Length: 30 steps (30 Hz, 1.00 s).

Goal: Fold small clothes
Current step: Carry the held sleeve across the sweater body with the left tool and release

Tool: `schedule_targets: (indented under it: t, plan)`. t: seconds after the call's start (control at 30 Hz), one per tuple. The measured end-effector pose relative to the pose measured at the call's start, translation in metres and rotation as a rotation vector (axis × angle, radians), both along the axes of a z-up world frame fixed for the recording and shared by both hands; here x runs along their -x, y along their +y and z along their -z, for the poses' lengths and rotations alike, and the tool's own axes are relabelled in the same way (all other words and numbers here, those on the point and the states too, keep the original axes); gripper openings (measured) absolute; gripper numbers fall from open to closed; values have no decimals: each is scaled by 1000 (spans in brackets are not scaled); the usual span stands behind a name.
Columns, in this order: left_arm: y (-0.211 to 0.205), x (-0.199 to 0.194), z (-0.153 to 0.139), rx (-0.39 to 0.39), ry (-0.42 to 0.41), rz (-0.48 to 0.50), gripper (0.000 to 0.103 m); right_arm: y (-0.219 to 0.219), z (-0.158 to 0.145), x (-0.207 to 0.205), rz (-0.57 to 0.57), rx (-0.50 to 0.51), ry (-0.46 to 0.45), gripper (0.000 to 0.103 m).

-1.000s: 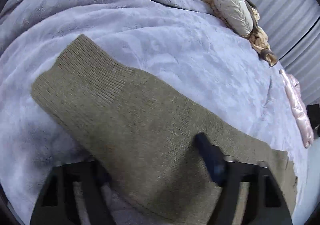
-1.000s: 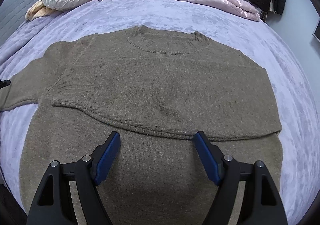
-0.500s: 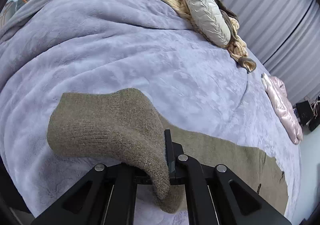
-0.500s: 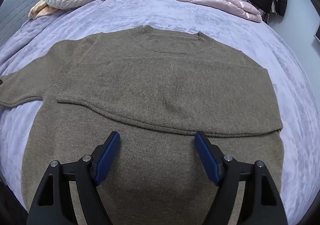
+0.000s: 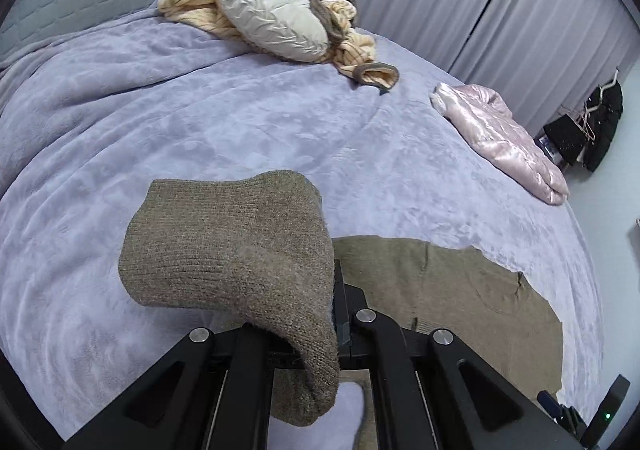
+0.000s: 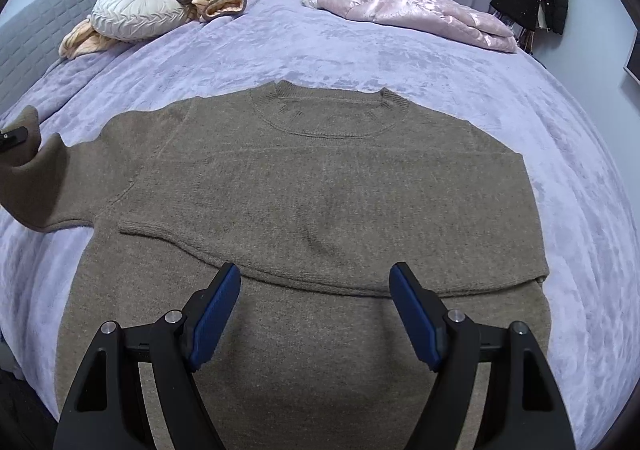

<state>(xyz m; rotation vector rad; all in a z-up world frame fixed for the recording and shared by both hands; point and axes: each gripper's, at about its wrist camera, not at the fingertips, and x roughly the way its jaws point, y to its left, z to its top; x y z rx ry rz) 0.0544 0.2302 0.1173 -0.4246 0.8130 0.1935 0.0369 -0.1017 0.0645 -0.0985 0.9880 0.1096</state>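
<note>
The left gripper is pinching the sleeve cuff clear of the bed, the sweater body lying toward 3 o'clock (right gripper hovering spread, empty, over the hem).

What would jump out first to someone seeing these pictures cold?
A big olive-brown sweater spread flat in the middle of a lilac blanket. At its left side, the left tool is shut on the sleeve cuff and holds it above the blanket, while the right tool hangs open over the sweater's lower half. At the far edge lie a shiny pink jacket and a round cream cushion.
</note>
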Motion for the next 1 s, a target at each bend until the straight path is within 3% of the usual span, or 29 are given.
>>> schedule_targets:
  t: [0.1,0.6,1.0]
  plan:
    - [-42,-7,-9,-75,1,59,6,-15,-3,-4,26,-32,-5,80]
    - [-205,-41,-7,-177,67,212,6,-110,1,-13,131,-123,6,80]
    - [-313,-61,16,-264,122,338,6,-170,11,-13,198,-182,5,80]
